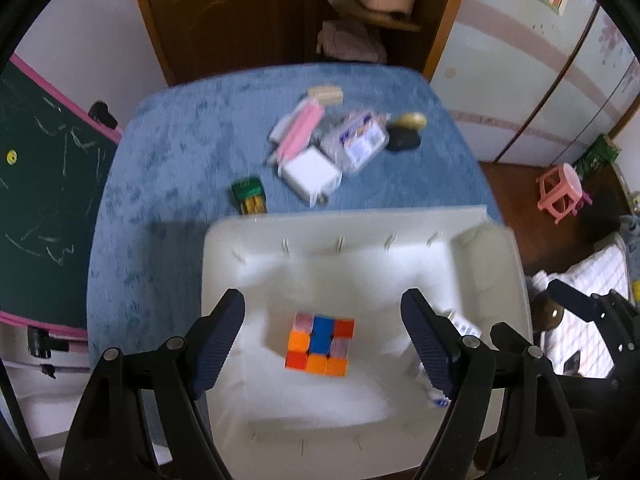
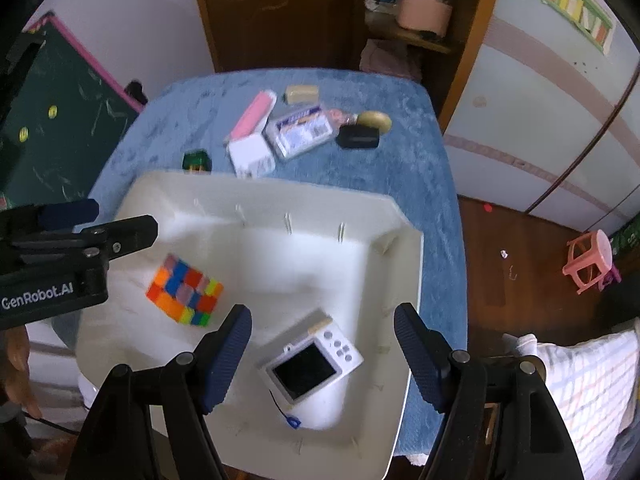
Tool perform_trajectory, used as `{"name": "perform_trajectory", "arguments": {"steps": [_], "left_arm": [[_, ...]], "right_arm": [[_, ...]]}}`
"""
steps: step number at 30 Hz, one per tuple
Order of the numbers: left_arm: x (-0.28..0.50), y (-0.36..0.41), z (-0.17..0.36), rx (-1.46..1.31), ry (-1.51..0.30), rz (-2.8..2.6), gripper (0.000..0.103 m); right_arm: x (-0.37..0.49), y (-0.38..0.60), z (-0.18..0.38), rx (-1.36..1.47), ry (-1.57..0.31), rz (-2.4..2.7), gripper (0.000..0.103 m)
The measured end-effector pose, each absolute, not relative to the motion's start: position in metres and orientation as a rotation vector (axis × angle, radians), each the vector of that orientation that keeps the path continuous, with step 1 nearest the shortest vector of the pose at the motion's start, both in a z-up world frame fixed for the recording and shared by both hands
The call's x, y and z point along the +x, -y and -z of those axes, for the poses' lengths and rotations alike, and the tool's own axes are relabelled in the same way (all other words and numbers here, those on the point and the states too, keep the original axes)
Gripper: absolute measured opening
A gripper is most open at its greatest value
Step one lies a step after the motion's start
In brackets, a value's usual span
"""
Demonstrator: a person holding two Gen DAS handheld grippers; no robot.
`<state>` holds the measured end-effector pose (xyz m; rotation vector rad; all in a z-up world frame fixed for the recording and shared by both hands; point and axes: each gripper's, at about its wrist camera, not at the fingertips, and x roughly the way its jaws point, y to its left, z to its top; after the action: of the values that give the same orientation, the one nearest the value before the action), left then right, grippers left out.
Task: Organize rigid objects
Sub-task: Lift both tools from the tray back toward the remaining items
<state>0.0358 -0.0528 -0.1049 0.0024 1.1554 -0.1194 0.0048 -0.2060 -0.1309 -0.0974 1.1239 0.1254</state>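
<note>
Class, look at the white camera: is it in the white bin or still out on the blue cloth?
In. The white camera lies screen-up on the floor of the white bin, near the puzzle cube.

Looked like a kid's room at home: a chalkboard (image 1: 44, 184) stood left of the blue-covered table (image 1: 168, 168), a pink toy stool (image 2: 590, 262) right of it, a wooden door (image 2: 272, 12) behind.

Smooth white plastic bin (image 2: 400, 264) on plush blue cloth (image 2: 420, 152)

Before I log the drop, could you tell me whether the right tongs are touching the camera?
Apart: in the right wrist view, the right tongs stand open above the camera, which lies in the bin.
</note>
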Motion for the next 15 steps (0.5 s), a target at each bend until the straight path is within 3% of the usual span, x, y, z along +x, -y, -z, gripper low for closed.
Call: {"name": "perform_trajectory", "arguments": {"steps": [15], "left_arm": [[0.078,0.060,0.026,0.076,-0.973,0.161,0.083]], "right_arm": [[0.049,0.222,0.071,-0.024,-0.979,-0.113,0.075]]}}
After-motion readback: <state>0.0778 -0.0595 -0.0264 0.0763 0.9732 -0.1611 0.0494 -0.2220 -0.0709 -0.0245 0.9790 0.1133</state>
